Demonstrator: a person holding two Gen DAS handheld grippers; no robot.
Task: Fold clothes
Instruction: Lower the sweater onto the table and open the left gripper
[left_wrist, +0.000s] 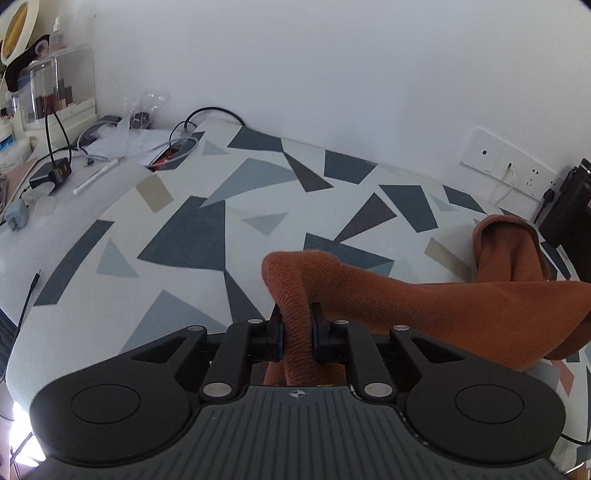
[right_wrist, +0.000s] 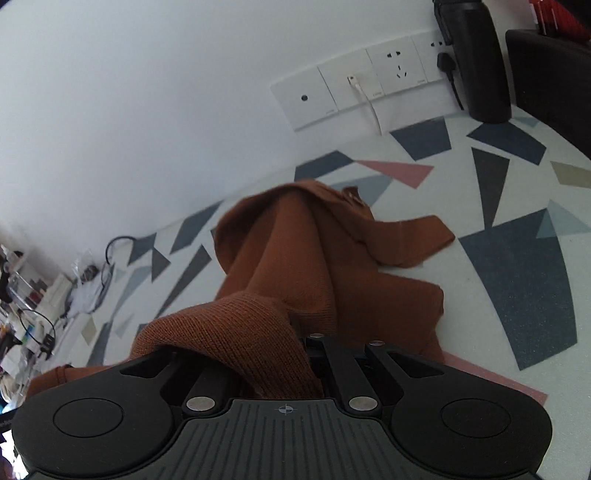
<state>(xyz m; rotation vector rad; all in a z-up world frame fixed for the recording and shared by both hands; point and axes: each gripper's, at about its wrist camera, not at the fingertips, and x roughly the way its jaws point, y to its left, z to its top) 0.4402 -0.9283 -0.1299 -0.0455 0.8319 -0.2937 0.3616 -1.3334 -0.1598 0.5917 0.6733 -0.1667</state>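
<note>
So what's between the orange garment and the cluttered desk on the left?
In the left wrist view, only bare patterned cover lies between the orange garment and the desk clutter.

No text, brand or number can be read anywhere; the blue print on the white tub (left_wrist: 8, 142), far left of the left tongs, is too blurred.

sweater (left_wrist: 461, 306): rust-orange | cloth (left_wrist: 184, 236): white, grey-blue triangles | wall (left_wrist: 295, 66): white
</note>
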